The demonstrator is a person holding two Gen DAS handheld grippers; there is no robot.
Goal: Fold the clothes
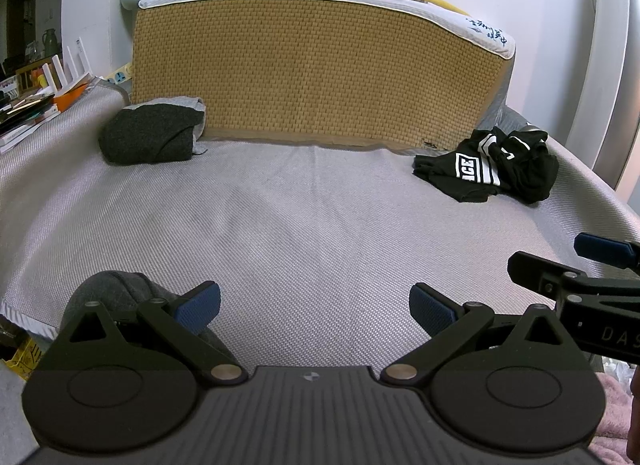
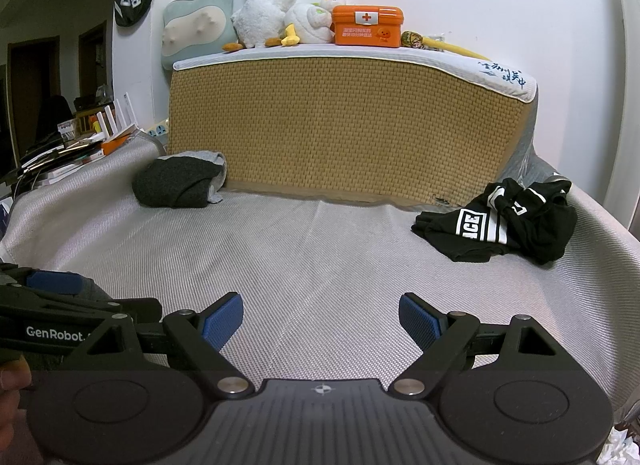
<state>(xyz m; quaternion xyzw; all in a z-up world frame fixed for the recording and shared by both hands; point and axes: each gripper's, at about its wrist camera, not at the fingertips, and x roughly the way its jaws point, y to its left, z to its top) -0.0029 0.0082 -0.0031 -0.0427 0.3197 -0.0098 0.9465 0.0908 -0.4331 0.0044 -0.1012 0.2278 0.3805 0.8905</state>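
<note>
Left wrist view: the left gripper (image 1: 314, 307) hovers over the bed (image 1: 312, 217), jaws apart, nothing between them. Beside it, the right gripper (image 2: 320, 319) is likewise spread wide and empty. A crumpled black shirt (image 1: 490, 167) lies at the far right, a folded dark garment (image 1: 154, 135) far left.

Soft, even indoor light falls on the grey bed cover (image 1: 312, 225) ahead of both claws, sharp in focus, while fisheye bending curves the edges and darkens the corners.
</note>
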